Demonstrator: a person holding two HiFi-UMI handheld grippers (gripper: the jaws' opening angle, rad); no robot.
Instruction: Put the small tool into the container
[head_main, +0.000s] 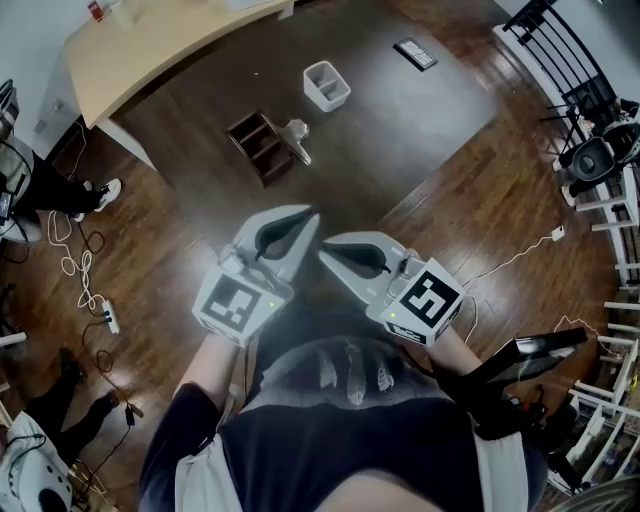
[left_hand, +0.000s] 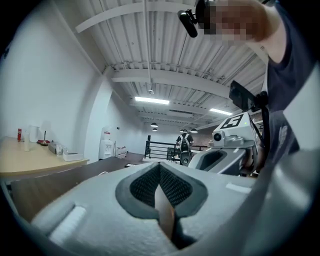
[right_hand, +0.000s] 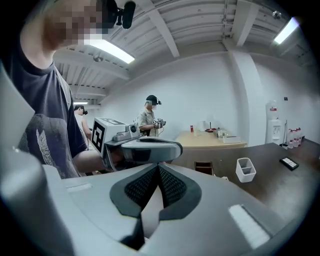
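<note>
A white two-compartment container (head_main: 326, 85) stands on the dark table (head_main: 420, 110), far ahead of me. The small pale tool (head_main: 298, 138) lies beside a brown wooden organizer (head_main: 261, 146). My left gripper (head_main: 312, 214) and right gripper (head_main: 322, 252) are held close to my body, well short of the tool, with their tips pointing toward each other. Both are shut with nothing between the jaws. In the right gripper view the container (right_hand: 244, 169) and the organizer (right_hand: 203, 167) show beyond the left gripper (right_hand: 150, 147). The left gripper view shows its closed jaws (left_hand: 160, 167) and the right gripper (left_hand: 220, 155).
A black flat device (head_main: 415, 53) lies at the dark table's far end. A light wooden table (head_main: 150, 40) stands at the back left. Cables and a power strip (head_main: 110, 316) lie on the floor at left. Another person (right_hand: 149, 120) stands in the background, and a black railing (head_main: 560, 50) is at right.
</note>
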